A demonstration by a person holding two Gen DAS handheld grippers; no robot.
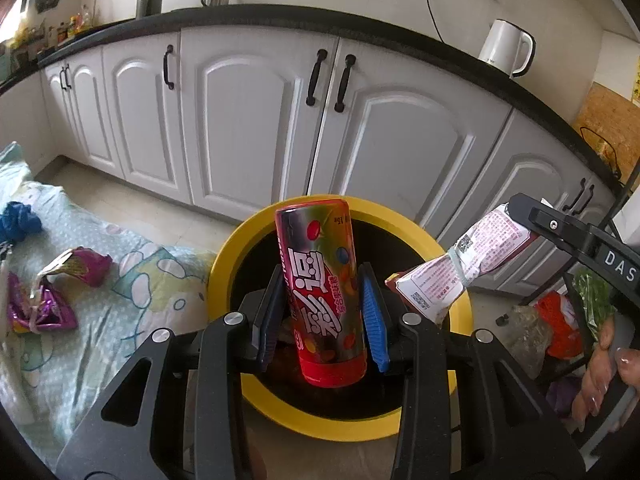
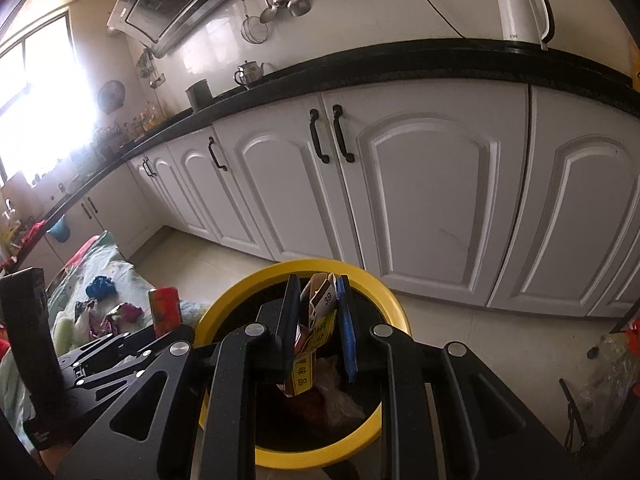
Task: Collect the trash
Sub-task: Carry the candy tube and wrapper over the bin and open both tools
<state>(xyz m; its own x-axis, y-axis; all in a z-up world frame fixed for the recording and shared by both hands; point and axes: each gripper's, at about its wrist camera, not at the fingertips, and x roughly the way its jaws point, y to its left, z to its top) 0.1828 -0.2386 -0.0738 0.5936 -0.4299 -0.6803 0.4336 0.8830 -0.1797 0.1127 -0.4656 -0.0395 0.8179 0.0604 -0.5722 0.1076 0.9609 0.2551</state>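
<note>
In the left wrist view my left gripper (image 1: 322, 278) is shut on a red candy tube (image 1: 320, 264). The tube stands upright over the black inside of a yellow-rimmed bin (image 1: 236, 248). From the right comes my right gripper (image 1: 520, 218), shut on a white and pink snack packet (image 1: 460, 264) that hangs over the bin's right rim. In the right wrist view that right gripper (image 2: 318, 284) pinches the folded snack packet (image 2: 314, 320) above the yellow-rimmed bin (image 2: 224, 308), with trash lying inside. The red candy tube (image 2: 164, 310) and the left gripper show at the left.
Purple wrappers (image 1: 40, 304) and a blue scrap (image 1: 18, 220) lie on a patterned cloth (image 1: 120, 280) left of the bin. White cabinets (image 1: 248, 120) stand close behind it. A black rack with bags (image 1: 556, 324) is at the right, beside a person's hand (image 1: 600, 372).
</note>
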